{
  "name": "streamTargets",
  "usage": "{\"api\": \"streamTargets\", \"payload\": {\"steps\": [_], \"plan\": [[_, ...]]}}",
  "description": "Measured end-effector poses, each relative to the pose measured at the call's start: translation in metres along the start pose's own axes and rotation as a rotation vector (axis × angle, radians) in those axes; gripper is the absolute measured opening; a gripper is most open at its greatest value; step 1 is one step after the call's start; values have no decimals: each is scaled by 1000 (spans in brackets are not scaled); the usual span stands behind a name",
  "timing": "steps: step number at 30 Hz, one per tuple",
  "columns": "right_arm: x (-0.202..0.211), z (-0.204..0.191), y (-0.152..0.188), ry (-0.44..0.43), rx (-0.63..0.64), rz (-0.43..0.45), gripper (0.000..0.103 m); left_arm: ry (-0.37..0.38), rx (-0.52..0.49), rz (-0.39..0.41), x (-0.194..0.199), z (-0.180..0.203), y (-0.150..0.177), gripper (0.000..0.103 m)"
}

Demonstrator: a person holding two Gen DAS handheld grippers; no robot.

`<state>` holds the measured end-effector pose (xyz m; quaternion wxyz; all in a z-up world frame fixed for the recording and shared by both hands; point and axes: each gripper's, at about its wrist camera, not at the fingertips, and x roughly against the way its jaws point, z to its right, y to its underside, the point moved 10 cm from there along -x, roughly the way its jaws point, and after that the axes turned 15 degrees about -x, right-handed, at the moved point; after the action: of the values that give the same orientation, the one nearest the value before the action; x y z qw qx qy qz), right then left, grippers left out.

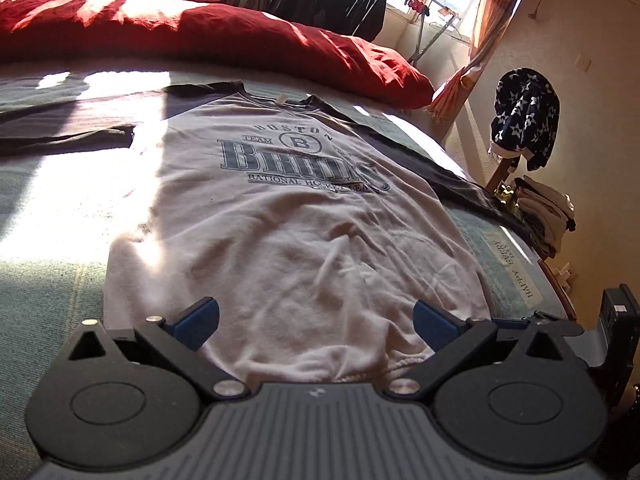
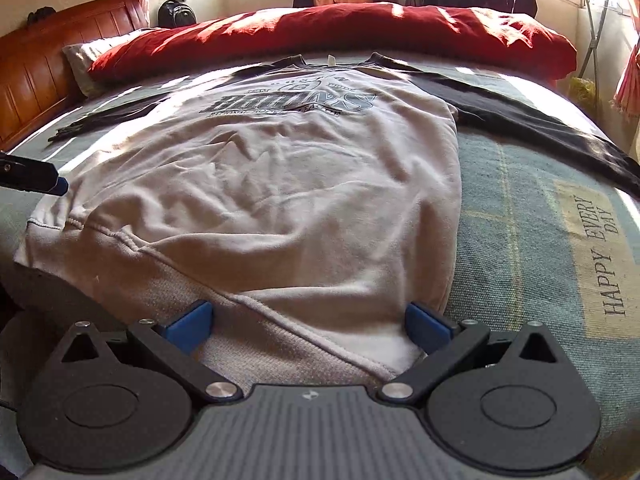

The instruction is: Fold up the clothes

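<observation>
The shirt lies face up on the bed, a wrinkled white body with dark sleeves spread out to both sides and a grey "Boston Bruins" print on the chest, its collar toward the red duvet. Both the left tongs and the right tongs are spread wide at the shirt's hem, pinching nothing.
</observation>
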<state>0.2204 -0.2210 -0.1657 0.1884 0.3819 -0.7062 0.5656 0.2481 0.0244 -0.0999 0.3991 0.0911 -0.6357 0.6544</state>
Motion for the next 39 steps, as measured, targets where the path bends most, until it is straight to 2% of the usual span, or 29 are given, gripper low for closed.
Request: {"api": "streamTargets", "payload": {"steps": [2, 6, 8, 12, 15, 18, 23, 27, 28, 30, 34, 36, 39], "plan": [[0, 0, 0, 2, -1, 3, 103, -13, 25, 19, -13, -13, -12, 102], [0, 0, 0, 4, -1, 5, 103, -30, 130, -78, -41, -30, 13, 102], [1, 0, 0, 1, -1, 7, 103, -36, 93, -49, -35, -20, 25, 102], [0, 0, 1, 4, 1, 11, 103, -8, 66, -77, -18, -7, 37, 102], [0, 0, 1, 8, 2, 13, 103, 12, 85, -63, -7, -12, 27, 102], [0, 0, 1, 10, 3, 15, 103, -3, 82, -1, -1, -26, -1, 102], [-1, 0, 1, 15, 3, 14, 103, 10, 180, 67, -23, -65, -40, 102], [-1, 0, 1, 15, 3, 12, 103, -30, 254, 34, -58, -99, -42, 102], [-1, 0, 1, 14, 2, 11, 103, -60, 262, 14, -65, -109, -37, 102], [-1, 0, 1, 12, 2, 9, 103, -72, 288, 6, -73, -120, -31, 102], [-1, 0, 0, 11, 3, 7, 103, -85, 303, 33, -61, -123, -40, 102], [-1, 0, 0, 11, 3, 8, 103, -59, 266, 46, -51, -107, -46, 102], [-2, -1, 0, 11, 5, 10, 103, 71, 198, 51, -43, -65, -51, 102]]}}
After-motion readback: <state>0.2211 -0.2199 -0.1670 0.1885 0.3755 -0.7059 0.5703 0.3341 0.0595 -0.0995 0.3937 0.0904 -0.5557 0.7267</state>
